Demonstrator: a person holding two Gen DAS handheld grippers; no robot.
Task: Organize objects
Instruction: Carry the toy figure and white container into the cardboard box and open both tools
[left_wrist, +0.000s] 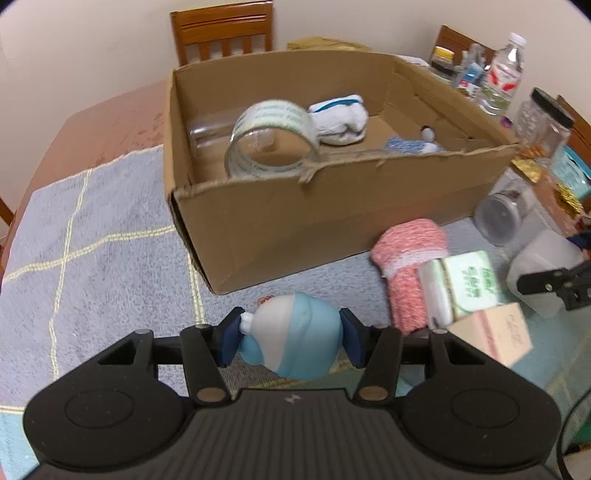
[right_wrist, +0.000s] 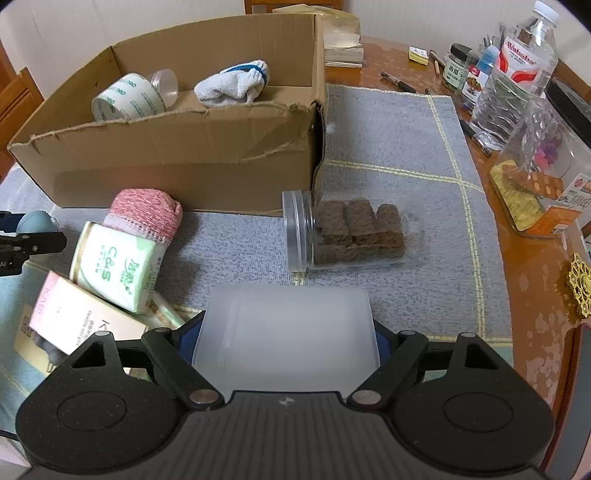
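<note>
The left gripper (left_wrist: 290, 341) clamps a blue-and-white toy (left_wrist: 291, 341), base hidden; the right gripper (right_wrist: 286, 341) grasps a frosted container (right_wrist: 286, 338), its lower end cut off. Beyond, a cardboard box (left_wrist: 314, 229) holds tape (left_wrist: 273, 138) and a blurred white sock (left_wrist: 340, 120).

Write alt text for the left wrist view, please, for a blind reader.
The left gripper holds a blue and white figurine above a grey mat, in front of an open cardboard box containing a tape roll and a white sock.
</note>
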